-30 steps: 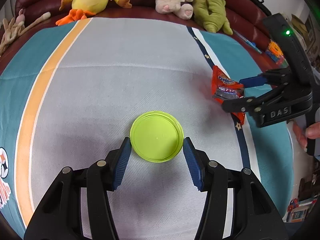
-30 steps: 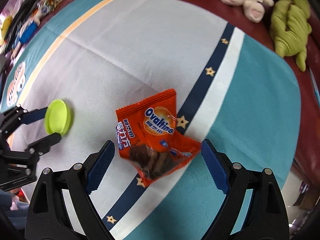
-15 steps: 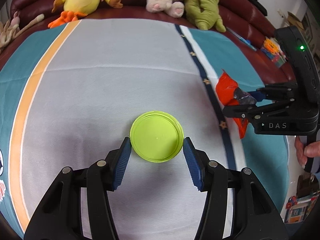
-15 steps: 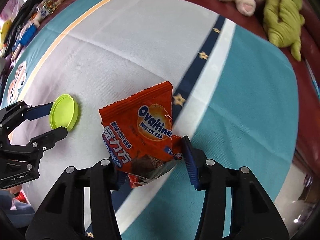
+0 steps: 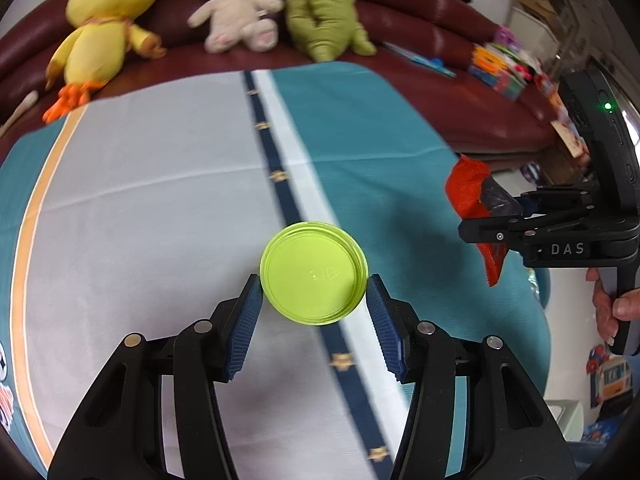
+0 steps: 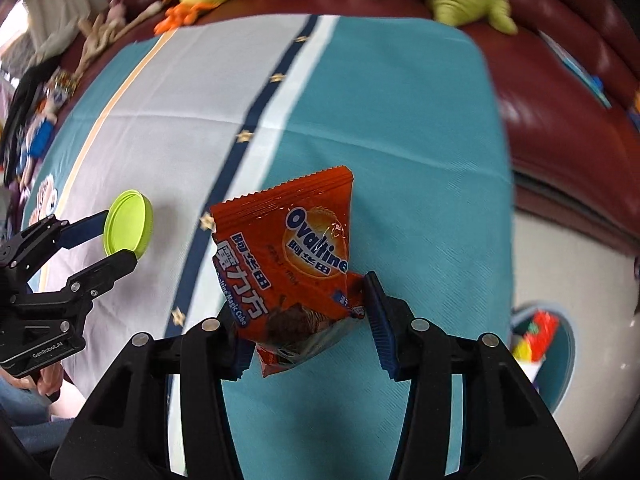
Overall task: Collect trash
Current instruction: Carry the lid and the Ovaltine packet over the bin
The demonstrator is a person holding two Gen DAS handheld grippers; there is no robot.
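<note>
My left gripper [image 5: 314,312] is shut on a round lime-green plastic lid [image 5: 313,272] and holds it above the striped cloth [image 5: 152,208]; it also shows in the right wrist view [image 6: 128,228], held at the left. My right gripper [image 6: 306,316] is shut on an orange Ovaltine snack packet [image 6: 296,260], lifted off the cloth over its teal part. In the left wrist view the packet [image 5: 470,192] and the right gripper [image 5: 520,216] are at the far right, near the cloth's edge.
A dark red sofa [image 5: 400,28] runs along the back with a yellow duck plush [image 5: 104,28], a beige plush [image 5: 236,20] and a green plush [image 5: 320,8]. Toys and books lie at the right [image 5: 500,64]. A floor mat with toys [image 6: 540,336] lies beyond the cloth's right edge.
Both grippers have carried their objects to the right and upward. The lid now hangs over the navy star stripe. The packet, taken hold of one second ago, has left the cloth.
</note>
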